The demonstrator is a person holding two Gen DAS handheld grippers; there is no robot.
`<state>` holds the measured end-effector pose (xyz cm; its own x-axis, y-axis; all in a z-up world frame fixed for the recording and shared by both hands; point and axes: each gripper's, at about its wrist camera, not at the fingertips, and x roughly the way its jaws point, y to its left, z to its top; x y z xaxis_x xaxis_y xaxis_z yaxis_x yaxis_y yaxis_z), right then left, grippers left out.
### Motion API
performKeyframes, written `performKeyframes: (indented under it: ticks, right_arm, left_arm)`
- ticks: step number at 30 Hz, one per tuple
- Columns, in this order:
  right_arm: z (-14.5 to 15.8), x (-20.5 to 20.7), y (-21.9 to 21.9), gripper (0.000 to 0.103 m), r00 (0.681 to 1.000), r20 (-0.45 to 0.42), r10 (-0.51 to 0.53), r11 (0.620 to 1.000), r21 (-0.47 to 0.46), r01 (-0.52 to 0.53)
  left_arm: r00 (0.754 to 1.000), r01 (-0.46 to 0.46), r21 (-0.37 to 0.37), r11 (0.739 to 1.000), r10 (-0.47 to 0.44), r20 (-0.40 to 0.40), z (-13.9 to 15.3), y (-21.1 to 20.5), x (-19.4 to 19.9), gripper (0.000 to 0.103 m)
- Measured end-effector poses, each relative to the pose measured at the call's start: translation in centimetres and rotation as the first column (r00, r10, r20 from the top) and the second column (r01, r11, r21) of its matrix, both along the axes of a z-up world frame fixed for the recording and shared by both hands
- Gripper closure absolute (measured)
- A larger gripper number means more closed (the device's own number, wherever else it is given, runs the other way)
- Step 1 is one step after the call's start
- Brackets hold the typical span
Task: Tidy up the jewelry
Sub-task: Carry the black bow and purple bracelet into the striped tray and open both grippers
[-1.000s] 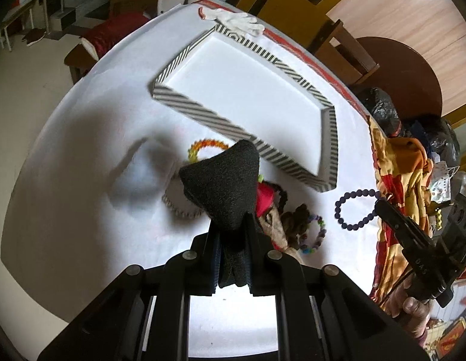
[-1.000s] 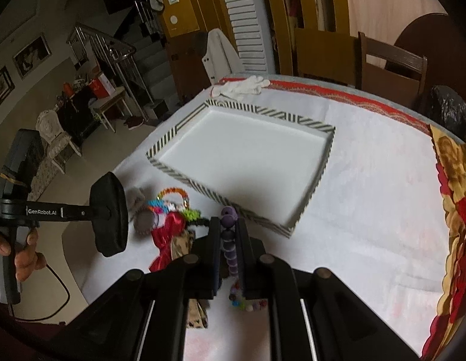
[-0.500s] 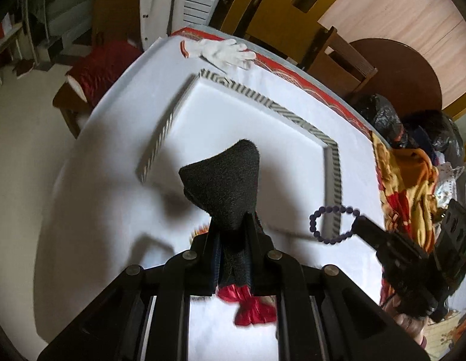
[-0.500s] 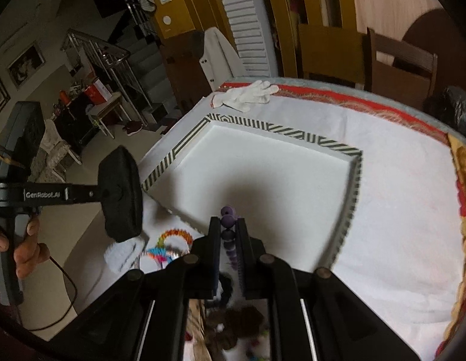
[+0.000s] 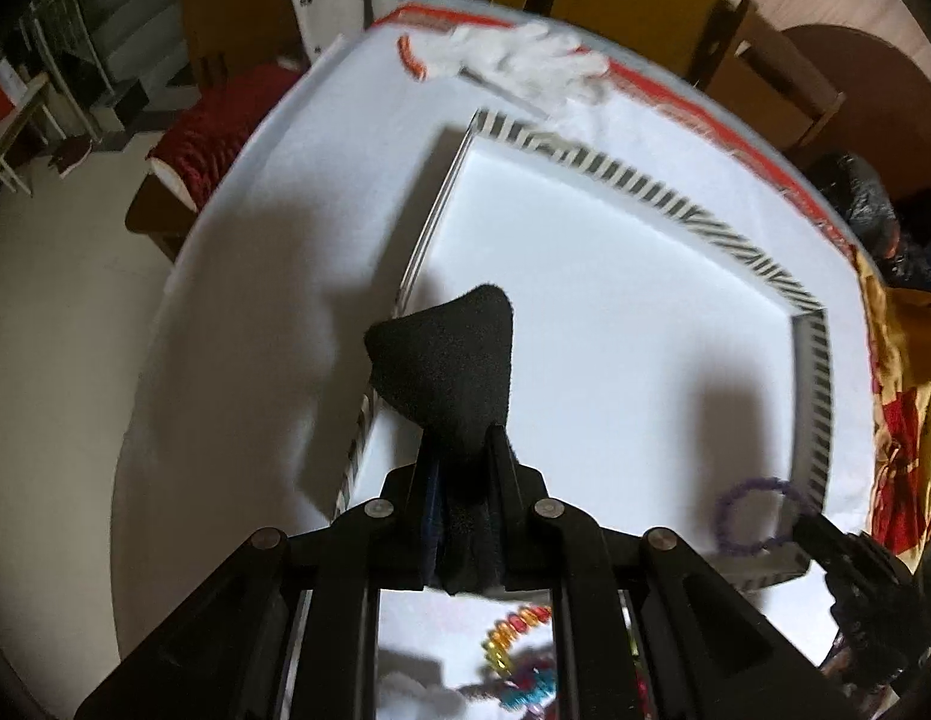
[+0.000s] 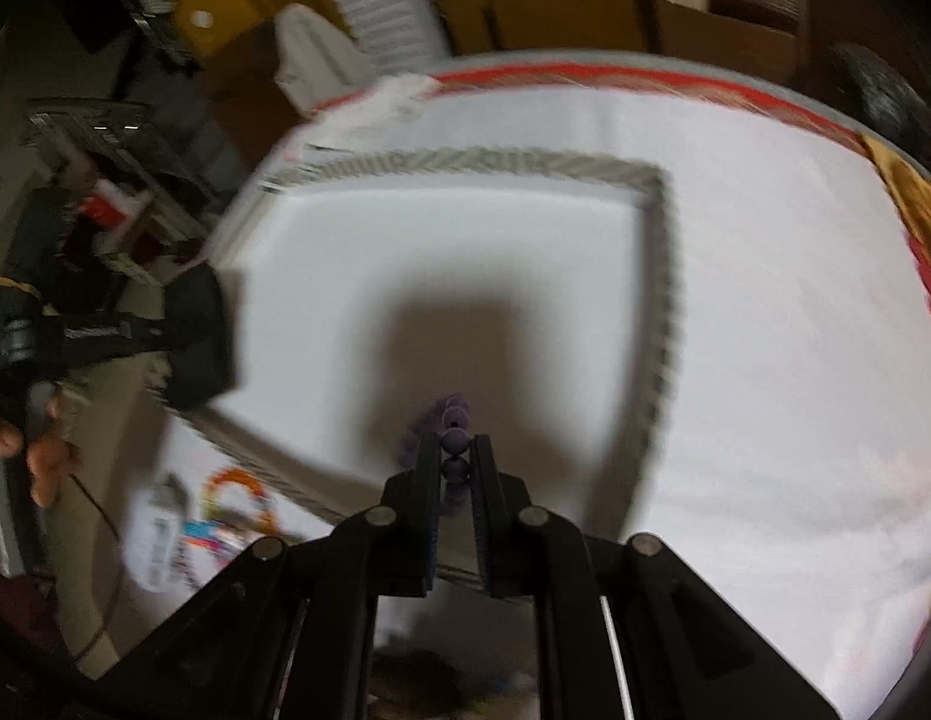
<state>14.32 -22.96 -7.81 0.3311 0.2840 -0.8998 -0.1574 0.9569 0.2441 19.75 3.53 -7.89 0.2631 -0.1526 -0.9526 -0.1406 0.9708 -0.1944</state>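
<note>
My left gripper [image 5: 462,450] is shut on a black foam-like pouch [image 5: 447,360] and holds it above the near left edge of the white tray with a striped rim [image 5: 645,192]. My right gripper [image 6: 455,450] is shut on a purple bead bracelet [image 6: 453,420] and holds it over the tray's near part [image 6: 657,276]. The bracelet [image 5: 753,516] also shows in the left wrist view by the tray's right corner. Both views are blurred.
A pile of colourful bracelets [image 5: 519,642] lies on the white tablecloth in front of the tray, also in the right wrist view [image 6: 231,504]. A white glove [image 5: 525,60] lies behind the tray. Wooden chairs [image 6: 723,6] stand beyond the table's far edge.
Both grippers have moved forward from the jewelry pile to over the tray, the right one carrying the purple bracelet and the left one the black pouch.
</note>
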Motion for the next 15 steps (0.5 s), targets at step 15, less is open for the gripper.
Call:
performKeyframes:
  ticks: [15]
  right_arm:
    - [0.0,-0.7,-1.0,0.062,0.999,0.041,-0.031,0.994,-0.108,0.036]
  left_arm:
    - [1.0,0.0,0.01,1.0,-0.001,0.03,-0.3,-0.3,-0.2,0.062]
